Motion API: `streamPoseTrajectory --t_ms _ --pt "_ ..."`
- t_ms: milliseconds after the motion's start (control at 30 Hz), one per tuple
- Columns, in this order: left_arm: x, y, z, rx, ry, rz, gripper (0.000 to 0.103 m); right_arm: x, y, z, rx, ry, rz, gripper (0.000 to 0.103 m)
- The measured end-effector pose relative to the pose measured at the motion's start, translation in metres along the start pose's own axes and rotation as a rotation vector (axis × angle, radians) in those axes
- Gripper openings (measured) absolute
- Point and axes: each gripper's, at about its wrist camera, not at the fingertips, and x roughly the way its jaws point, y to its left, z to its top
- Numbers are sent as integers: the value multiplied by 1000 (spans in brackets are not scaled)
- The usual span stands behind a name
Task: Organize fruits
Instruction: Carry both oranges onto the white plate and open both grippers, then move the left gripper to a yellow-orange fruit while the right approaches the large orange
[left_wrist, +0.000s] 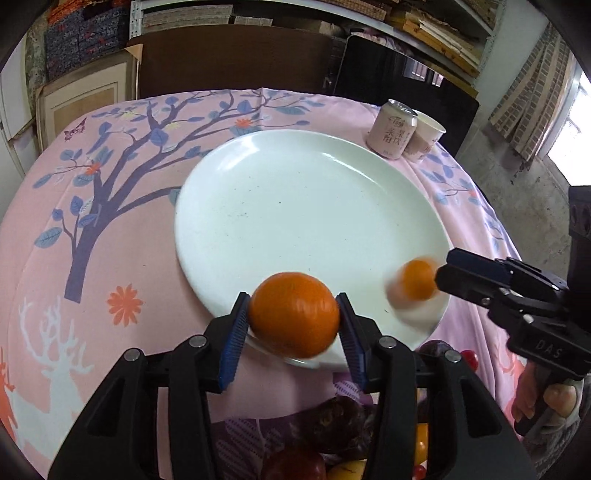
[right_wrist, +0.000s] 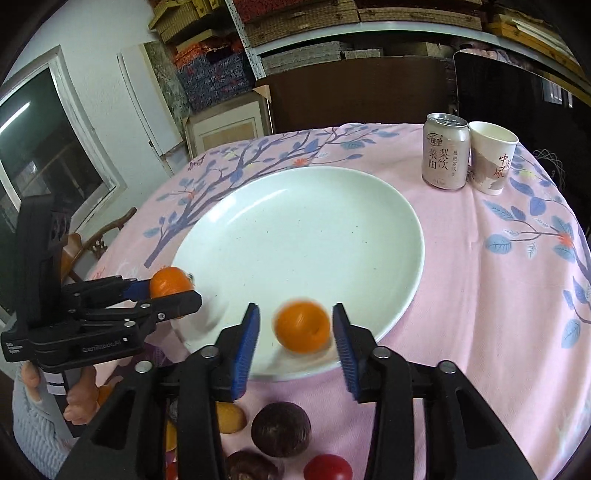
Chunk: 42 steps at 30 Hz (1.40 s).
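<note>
Pink cloth (right_wrist: 461, 295) printed with trees and deer covers a table in a storeroom lined with shelves. Nearest the cameras lie dark passion fruits (right_wrist: 280, 430) and a red tomato (right_wrist: 327, 467). Over the near rim of a white plate (left_wrist: 314, 206), the left gripper (left_wrist: 293, 321) has an orange (left_wrist: 293, 314) between its blue pads, apparently just clear of them. The right gripper (right_wrist: 295, 332) stands released around a smaller, blurred orange (right_wrist: 302, 326). Beyond stand a drink can (right_wrist: 445, 151) and paper cup (right_wrist: 491, 162).
</note>
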Motion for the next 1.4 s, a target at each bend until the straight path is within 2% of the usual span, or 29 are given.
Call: streamPoseTrajectory --t_ms 100,200,233,267,300,333,367,400,433,533,600,667,767,900,967,1033,1133,1200,1267,1367,1400 --pt "-9 -1 0 -8 -25 -16 71 -3 3 0 -23 -19 -16 50" --pt "-23 2 -2 -18 -55 -6 71 -34 7 -3 -30 -104 -15 51" --pt "-31 4 -4 -25 -68 -8 71 -52 11 -6 -40 -160 -26 51" --pt "-41 6 -6 -33 -89 -5 71 -67 14 -7 -51 -210 -37 60" --pt "-52 9 -10 -41 -112 4 72 -89 19 -14 -67 -288 -57 74" --pt "-63 12 -15 -49 -131 11 73 -105 22 -20 -72 -335 -72 82" --pt "-73 15 -21 -58 -157 22 78 -121 24 -30 -77 -389 -88 99" --pt "-86 21 -34 -71 -184 44 85 -137 27 -47 -80 -440 -103 100" --pt "-96 27 -50 -82 -210 69 88 -144 25 -56 -79 -454 -112 100" --pt "-112 46 -100 -117 -225 130 91 -158 15 -93 -24 -436 -159 100" --pt "-114 60 -130 -154 -196 124 91 -162 4 -117 40 -423 -136 100" --pt "-114 67 -151 -170 -171 122 91 -167 -6 -141 110 -395 -78 100" --pt "-119 57 -169 -119 -185 129 91 -180 -14 -171 172 -410 -13 100" --pt "-119 32 -176 -8 -206 194 91 -184 -23 -199 245 -436 19 100" --pt "-110 26 -174 19 -173 200 91 -188 -35 -206 307 -471 34 100" --pt "-101 26 -173 28 -135 224 91 -184 -44 -209 361 -455 46 100" --pt "-93 36 -170 -11 -105 213 91 -175 -46 -207 371 -414 80 100" --pt "-92 47 -168 -56 -94 179 92 -172 -40 -206 348 -400 64 100" --pt "-95 56 -167 -92 -109 174 92 -172 -35 -205 323 -396 53 100" --pt "-103 67 -166 -122 -145 212 92 -170 -36 -205 327 -386 50 100" --pt "-103 70 -166 -137 -147 199 90 -170 -37 -205 336 -384 52 100"
